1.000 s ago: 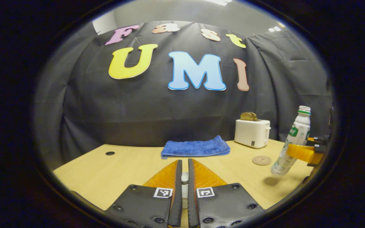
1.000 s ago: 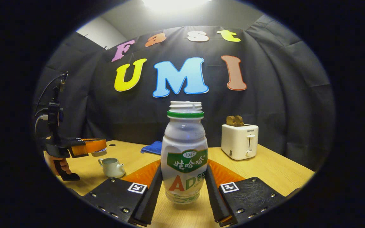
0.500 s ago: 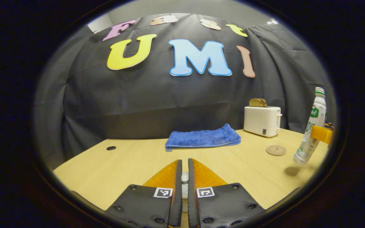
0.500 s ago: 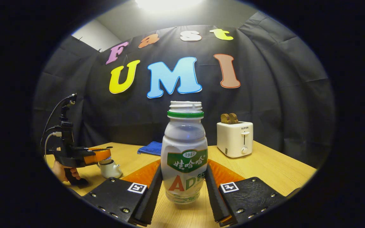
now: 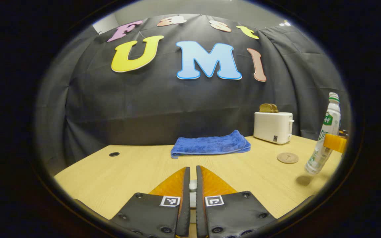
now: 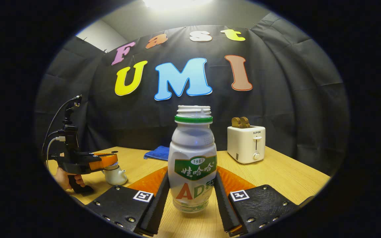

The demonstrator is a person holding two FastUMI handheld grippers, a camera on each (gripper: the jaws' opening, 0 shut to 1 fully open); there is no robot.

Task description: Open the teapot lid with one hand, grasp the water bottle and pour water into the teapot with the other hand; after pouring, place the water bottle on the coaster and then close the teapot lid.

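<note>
In the right gripper view my right gripper is shut on the white water bottle, which stands upright with its cap off. The left gripper view shows that bottle held just above the table, right of the round coaster. My left gripper is shut on a small white knob, the teapot lid's. Seen from the right gripper view, the left gripper holds the lid down on the white teapot at the left of the table.
A folded blue towel lies at the back of the wooden table. A white toaster with bread in it stands at the back right. A hand holds the left gripper's handle.
The left gripper came down with the lid from above the teapot onto it. The bottle, tilted a second ago, now stands upright and sits farther right in the left gripper view.
</note>
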